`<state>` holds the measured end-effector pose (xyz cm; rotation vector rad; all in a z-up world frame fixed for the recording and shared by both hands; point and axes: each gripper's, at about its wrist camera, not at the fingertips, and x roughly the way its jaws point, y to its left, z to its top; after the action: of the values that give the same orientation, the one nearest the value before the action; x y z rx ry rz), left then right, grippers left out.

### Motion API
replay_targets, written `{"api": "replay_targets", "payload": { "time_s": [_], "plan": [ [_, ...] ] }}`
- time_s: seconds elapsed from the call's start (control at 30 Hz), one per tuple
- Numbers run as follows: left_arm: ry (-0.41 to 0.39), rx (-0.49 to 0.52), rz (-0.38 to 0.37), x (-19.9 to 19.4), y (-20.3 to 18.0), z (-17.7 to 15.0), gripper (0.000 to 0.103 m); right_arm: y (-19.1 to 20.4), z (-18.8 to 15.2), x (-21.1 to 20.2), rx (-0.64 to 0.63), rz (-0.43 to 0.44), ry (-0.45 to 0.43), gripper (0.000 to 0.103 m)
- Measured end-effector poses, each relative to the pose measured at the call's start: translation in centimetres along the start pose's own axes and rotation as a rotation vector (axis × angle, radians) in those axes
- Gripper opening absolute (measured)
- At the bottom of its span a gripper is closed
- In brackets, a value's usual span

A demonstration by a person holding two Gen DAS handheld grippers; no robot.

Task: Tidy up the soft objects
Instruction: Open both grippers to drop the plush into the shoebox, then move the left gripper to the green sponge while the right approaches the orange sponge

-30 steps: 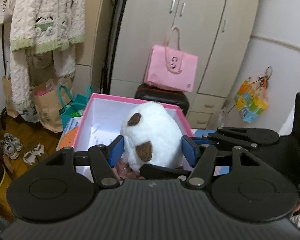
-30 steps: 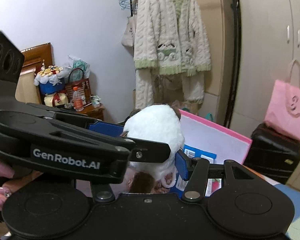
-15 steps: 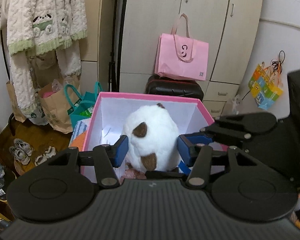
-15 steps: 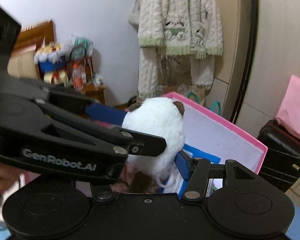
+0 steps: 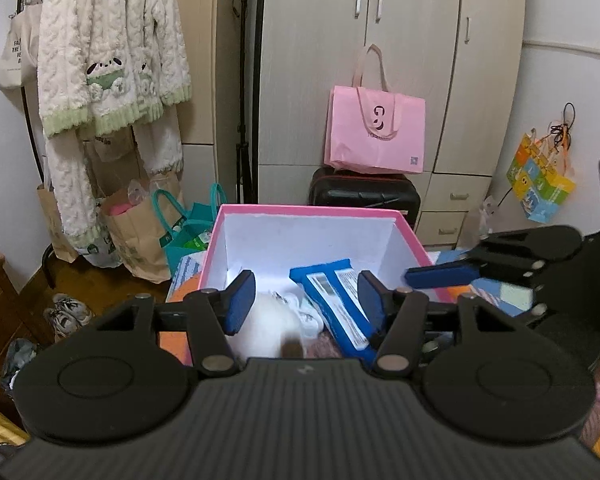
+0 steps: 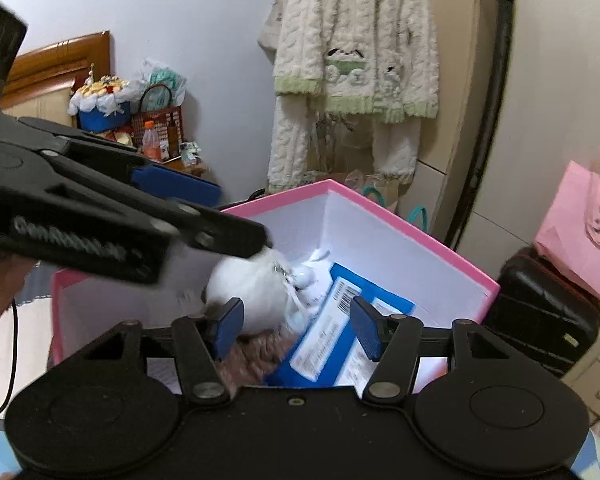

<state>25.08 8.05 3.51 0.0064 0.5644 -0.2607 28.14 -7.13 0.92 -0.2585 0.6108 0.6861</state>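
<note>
The left black plastic two-finger gripper [image 5: 306,298] has a ribbed housing, two round discs, silver pivot screws and blue ridged pads [image 5: 241,300]. The right black plastic two-finger gripper [image 6: 296,326] matches it. White lettering on the left gripper's side is blurred, perhaps a brand name. A thin black cable [image 6: 14,354] hangs beside it.

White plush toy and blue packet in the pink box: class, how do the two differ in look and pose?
The white plush toy is rounded and fluffy; the blue packet is flat, smooth and printed with white labels. The toy sits slumped low towards the box's left side; the packet lies slanted to its right. Both lie inside the pink box, touching.
</note>
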Motion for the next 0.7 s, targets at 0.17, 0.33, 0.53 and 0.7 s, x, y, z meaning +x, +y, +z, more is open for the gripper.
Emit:
{"api": "replay_targets", "payload": {
  "time_s": [0.17,0.33,0.53,0.7],
  "plan": [
    [0.013,0.03,-0.023,-2.3,-1.4,-0.3,0.056,-0.5,-1.0,-3.7,0.001,-0.041,0.001,0.064],
    [0.018,0.052,-0.073,-4.4,-3.4,-0.3,0.056,-1.0,-1.5,-6.8,0.034,-0.059,0.012,0.064],
    [0.023,0.079,-0.124,-6.7,-5.7,-0.1,0.057,-1.7,-2.5,-10.2,0.09,-0.044,0.017,0.064],
    [0.025,0.107,-0.184,-8.0,-7.7,-0.2,0.058,-2.4,-3.5,-13.7,0.115,-0.079,-0.002,0.064]
  ]
}}
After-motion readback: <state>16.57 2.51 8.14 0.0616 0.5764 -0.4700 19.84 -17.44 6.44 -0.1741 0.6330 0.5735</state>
